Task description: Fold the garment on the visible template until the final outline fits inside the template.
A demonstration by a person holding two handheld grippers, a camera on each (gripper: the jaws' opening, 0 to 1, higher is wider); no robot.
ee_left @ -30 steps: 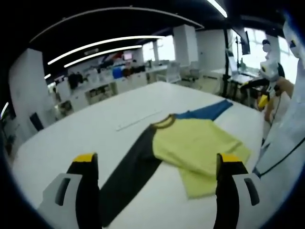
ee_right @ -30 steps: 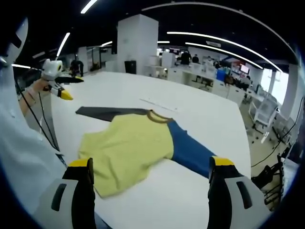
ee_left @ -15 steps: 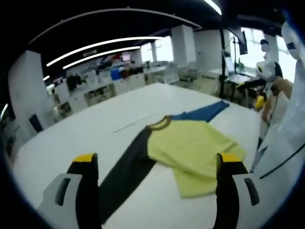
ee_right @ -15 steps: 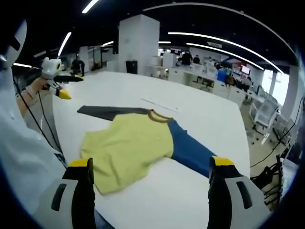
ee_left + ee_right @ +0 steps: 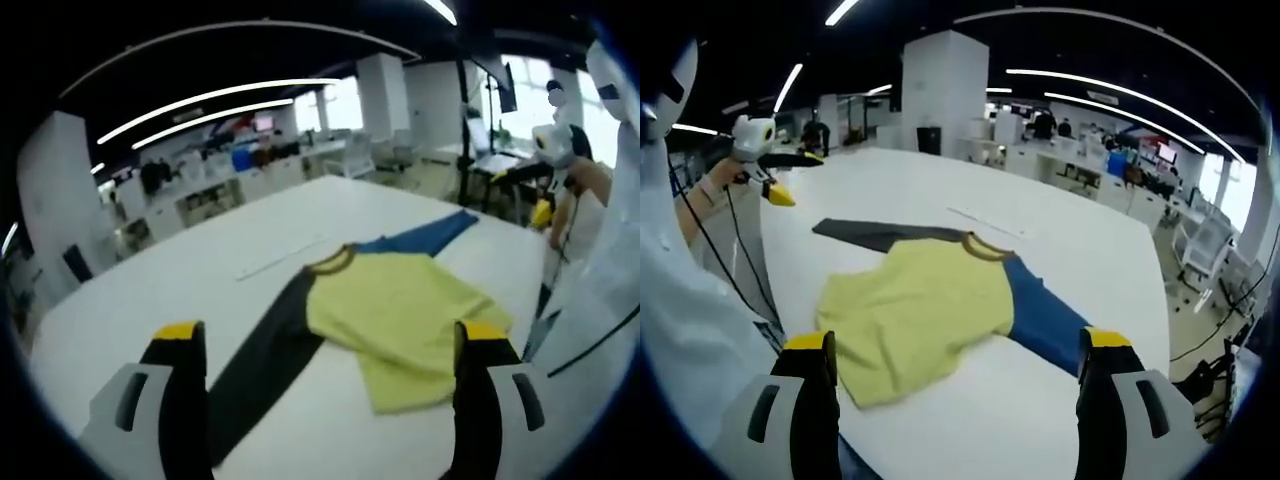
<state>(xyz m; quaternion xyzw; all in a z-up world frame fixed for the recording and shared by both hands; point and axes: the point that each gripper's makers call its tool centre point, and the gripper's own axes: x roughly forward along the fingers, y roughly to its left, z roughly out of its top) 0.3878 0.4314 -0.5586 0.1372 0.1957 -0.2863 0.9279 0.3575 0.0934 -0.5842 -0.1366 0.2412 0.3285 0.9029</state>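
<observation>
Hovering, left gripper view: the left hand-held gripper (image 5: 325,350) is held above the near edge of the white table (image 5: 150,290), jaws spread wide, gripping nothing and touching nothing.
Garment, left gripper view: a long-sleeved shirt (image 5: 385,310) lies flat on the table ahead between the jaws, yellow body, dark grey sleeve (image 5: 260,365) running toward the left jaw, blue sleeve (image 5: 425,235) pointing away.
Around, left gripper view: a thin pale strip (image 5: 280,258) lies on the table beyond the collar; the person's white sleeve (image 5: 600,300) fills the right edge.
Hard to tell, left gripper view: no template outline can be made out.
Right gripper view, gripper: the right hand-held gripper (image 5: 955,345) is likewise wide open and empty, above the table (image 5: 1090,260).
Right gripper view, garment: yellow body (image 5: 915,315) nearest, hem rumpled; blue sleeve reaches toward the right jaw.
Right gripper view, around: the other hand-held gripper shows at upper left, clear of the shirt.
</observation>
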